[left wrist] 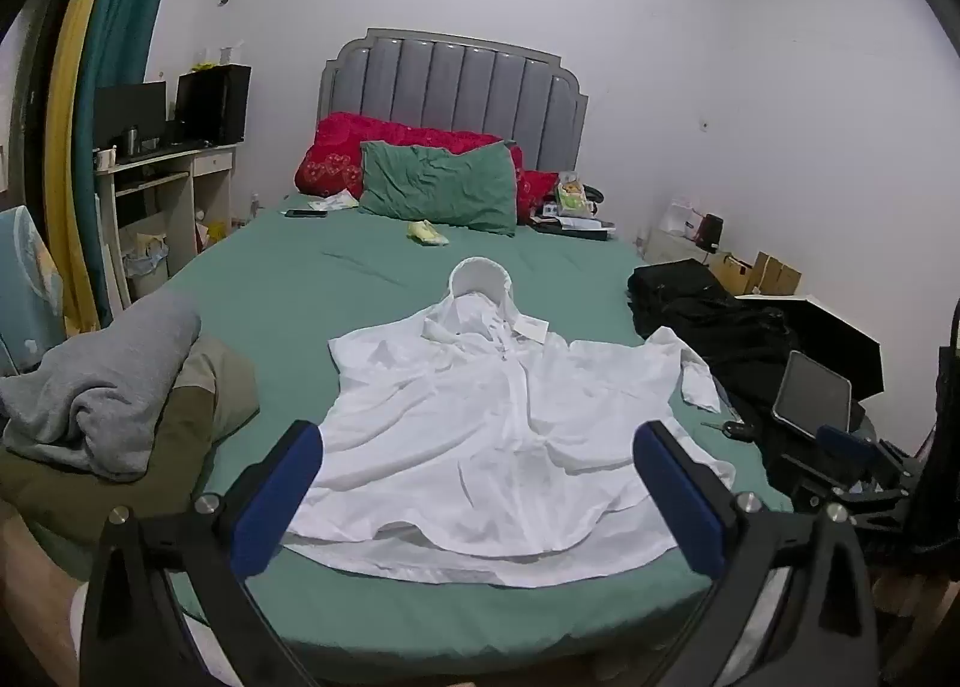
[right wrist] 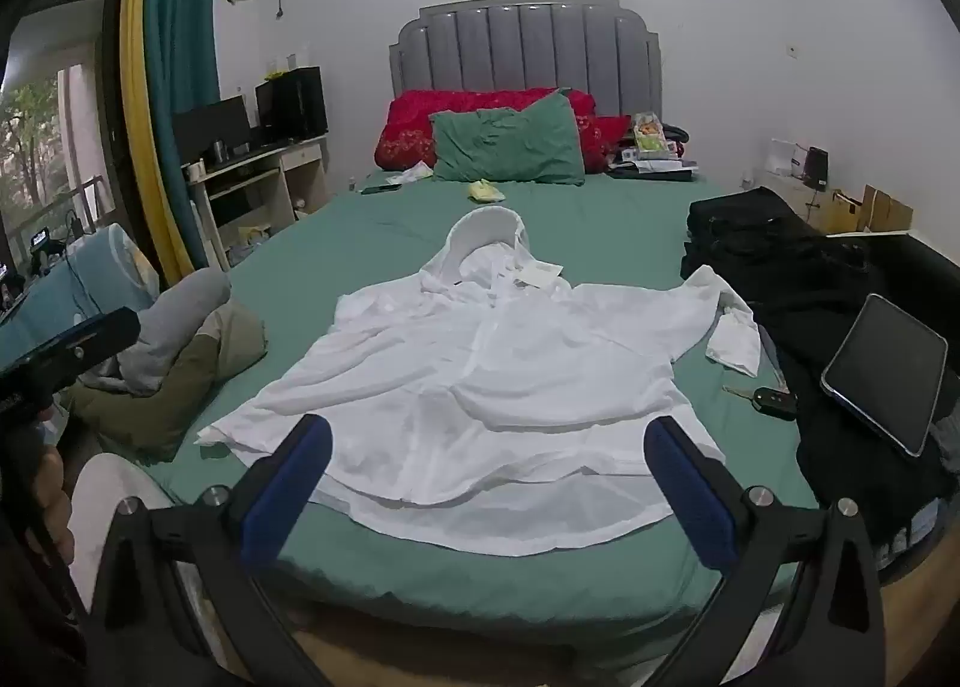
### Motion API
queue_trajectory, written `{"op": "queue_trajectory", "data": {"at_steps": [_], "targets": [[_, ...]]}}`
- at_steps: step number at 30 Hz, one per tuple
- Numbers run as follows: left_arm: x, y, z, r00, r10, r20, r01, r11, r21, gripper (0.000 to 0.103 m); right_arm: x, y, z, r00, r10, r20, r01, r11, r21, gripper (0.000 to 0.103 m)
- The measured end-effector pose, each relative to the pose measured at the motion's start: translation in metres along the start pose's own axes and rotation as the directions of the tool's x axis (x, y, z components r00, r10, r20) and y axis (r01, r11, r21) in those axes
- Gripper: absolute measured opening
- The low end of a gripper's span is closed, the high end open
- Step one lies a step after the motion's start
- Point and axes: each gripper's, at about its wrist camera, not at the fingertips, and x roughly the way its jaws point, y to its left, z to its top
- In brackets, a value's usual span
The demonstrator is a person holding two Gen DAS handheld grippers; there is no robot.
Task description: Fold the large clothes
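Note:
A white hooded jacket (left wrist: 492,435) (right wrist: 480,375) lies spread face up on the green bed sheet (left wrist: 312,291). Its hood points at the headboard and its hem lies near the foot edge. The right sleeve is bent inward, with its cuff (right wrist: 735,345) by the black clothes. My left gripper (left wrist: 477,432) hovers open over the hem, with nothing between its blue pads. My right gripper (right wrist: 487,426) is also open and empty above the hem. One finger (right wrist: 90,333) of the left gripper shows at the left edge of the right wrist view.
A grey blanket (left wrist: 108,381) on an olive garment lies at the bed's left. Black clothes (left wrist: 708,315), a tablet (left wrist: 813,393) and a car key (left wrist: 738,432) lie at the right. Green pillow (left wrist: 438,186), red pillows and small items sit by the headboard. A desk (left wrist: 168,177) stands at the left.

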Motion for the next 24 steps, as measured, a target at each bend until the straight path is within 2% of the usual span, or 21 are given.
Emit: {"op": "queue_trajectory", "data": {"at_steps": [1,5,13,24], "targets": [[0.0,0.0,0.0,1.0,0.001,-0.001,-0.001,1.0,-0.001,0.103,0.001,-0.003,0.001,1.0,0.016,-0.023,-0.016,0.999,0.031,0.103],[0.0,0.002,-0.001,1.0,-0.005,-0.001,0.005,1.0,-0.008,0.103,0.005,-0.004,0.001,1.0,0.012,-0.028,-0.011,1.0,0.028,0.103],[-0.007,-0.001,-0.002,1.0,0.0,0.001,0.0,1.0,-0.003,0.103,-0.009,-0.013,-0.004,1.0,-0.004,-0.014,0.005,0.999,0.041,0.103],[-0.008,-0.004,-0.002,1.0,0.012,-0.009,-0.012,1.0,-0.001,0.103,-0.004,-0.014,-0.008,0.999,-0.013,-0.032,0.015,0.998,0.059,0.103]]}}
